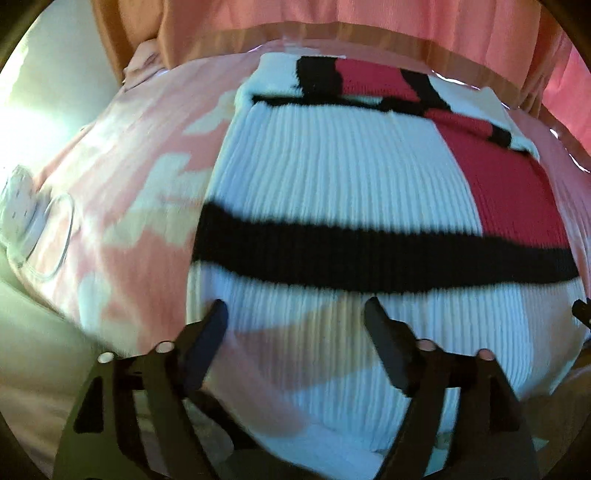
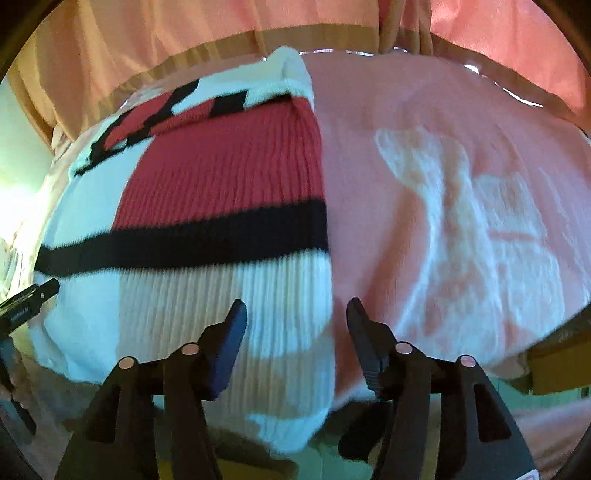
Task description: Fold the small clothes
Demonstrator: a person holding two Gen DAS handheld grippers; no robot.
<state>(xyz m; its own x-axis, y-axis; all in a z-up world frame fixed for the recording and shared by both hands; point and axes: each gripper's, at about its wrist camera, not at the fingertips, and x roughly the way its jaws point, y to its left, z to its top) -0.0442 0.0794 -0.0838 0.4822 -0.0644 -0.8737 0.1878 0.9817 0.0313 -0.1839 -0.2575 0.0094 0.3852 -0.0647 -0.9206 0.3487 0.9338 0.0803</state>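
Nearest the cameras, the left gripper [image 1: 295, 314] and the right gripper [image 2: 295, 314] both hover with fingers spread wide and nothing between them, just above the near hem of the sweater [image 1: 332, 177]. The likeliest slip from here, in my judgement, is a pinch that catches only the top layer — the knit looks thick and springy, so one jaw could ride over the hem and the lower layer would lag, leaving a crooked fold; a grab that also bites the blanket [image 2: 461, 221] underneath would drag the whole surface along. The sweater is a chunky ribbed knit (white, with a black cross-band and a red block), lying flat on the soft pink blanket with its pale blotchy pattern. Its far end looks already turned back on itself. Beyond hangs a salmon-pink curtain [image 2: 184, 33], in loose vertical folds.
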